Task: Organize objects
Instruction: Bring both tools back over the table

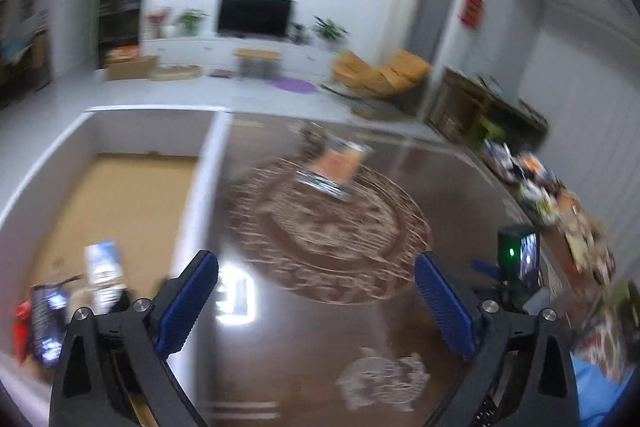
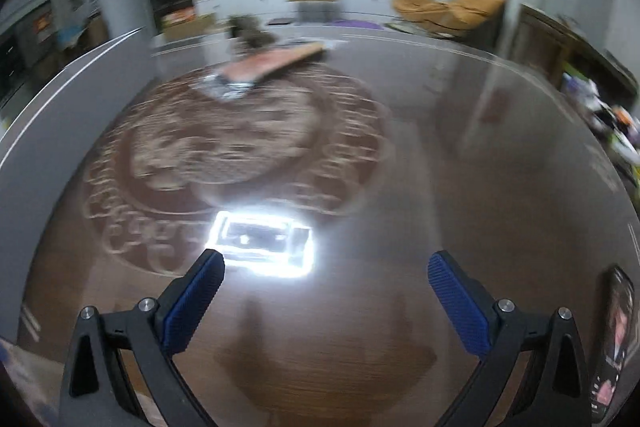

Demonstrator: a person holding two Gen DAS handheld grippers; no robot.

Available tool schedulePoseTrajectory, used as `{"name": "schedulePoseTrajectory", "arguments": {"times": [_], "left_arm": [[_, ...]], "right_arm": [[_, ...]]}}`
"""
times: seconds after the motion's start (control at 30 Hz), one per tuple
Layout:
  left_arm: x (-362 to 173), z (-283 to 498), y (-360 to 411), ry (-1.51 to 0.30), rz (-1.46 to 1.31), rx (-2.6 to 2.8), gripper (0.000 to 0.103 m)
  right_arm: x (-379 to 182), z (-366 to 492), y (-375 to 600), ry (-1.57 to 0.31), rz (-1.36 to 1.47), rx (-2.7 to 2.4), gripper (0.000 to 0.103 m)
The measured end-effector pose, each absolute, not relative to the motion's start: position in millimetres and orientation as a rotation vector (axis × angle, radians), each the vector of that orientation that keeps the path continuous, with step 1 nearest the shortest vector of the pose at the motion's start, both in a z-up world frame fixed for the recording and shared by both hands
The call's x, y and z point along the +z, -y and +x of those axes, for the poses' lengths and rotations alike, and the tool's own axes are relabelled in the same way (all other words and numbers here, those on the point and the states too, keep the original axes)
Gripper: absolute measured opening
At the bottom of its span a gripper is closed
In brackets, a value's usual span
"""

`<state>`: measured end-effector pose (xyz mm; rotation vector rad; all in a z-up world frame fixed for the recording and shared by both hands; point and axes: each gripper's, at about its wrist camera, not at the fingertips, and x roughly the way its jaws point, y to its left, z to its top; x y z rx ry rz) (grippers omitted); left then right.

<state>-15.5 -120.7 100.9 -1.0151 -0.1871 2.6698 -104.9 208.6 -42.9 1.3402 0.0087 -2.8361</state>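
My left gripper (image 1: 316,281) and right gripper (image 2: 326,279), both with jaws spread wide and nothing between the blue pads, above a glossy dark table (image 2: 460,187) with a pale round pattern. The thing to tidy, a flat orange packet (image 1: 334,169) with silvery crimped ends, lies on the far part of the pattern, well apart from both grippers; the right view shows it (image 2: 266,67) low and slightly lifted at one end. Beside the table on the left stands a white box (image 1: 208,163), open, with several packets (image 1: 102,269) already at its near end. Judged from its look: light, soft, crinkly foil, slippery on the polished top, contents perhaps crushable. I would take it across a crimped end or a long edge, pinching gently. Blur hides finer detail
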Motion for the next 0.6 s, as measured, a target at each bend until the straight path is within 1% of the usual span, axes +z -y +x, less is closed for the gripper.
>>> {"name": "schedulePoseTrajectory", "arguments": {"times": [0.13, 0.23, 0.33, 0.5, 0.6], "left_arm": [[75.7, -47.1, 82.3, 0.129, -1.098, 2.606, 0.100], [50.8, -88.7, 66.3, 0.077, -1.151, 2.611, 0.100], [32.9, -146.1, 52.4, 0.004, -1.175, 2.669, 0.100], [12.2, -246.9, 36.1, -0.174, -1.232, 2.839, 0.100], [-4.3, -293.9, 27.7, -0.327, -1.265, 2.899, 0.100]], "right_arm": [[-44.3, -88.6, -227.3, 0.061, 1.340, -2.860, 0.102], [-49.3, -80.2, -230.0, 0.055, 1.323, -2.860, 0.102], [-54.8, -86.5, -225.5, 0.058, 1.318, -2.845, 0.102], [-58.8, -89.4, -232.9, 0.125, 1.333, -2.819, 0.102], [-61.6, -93.1, -227.2, 0.105, 1.348, -2.794, 0.102]]}}
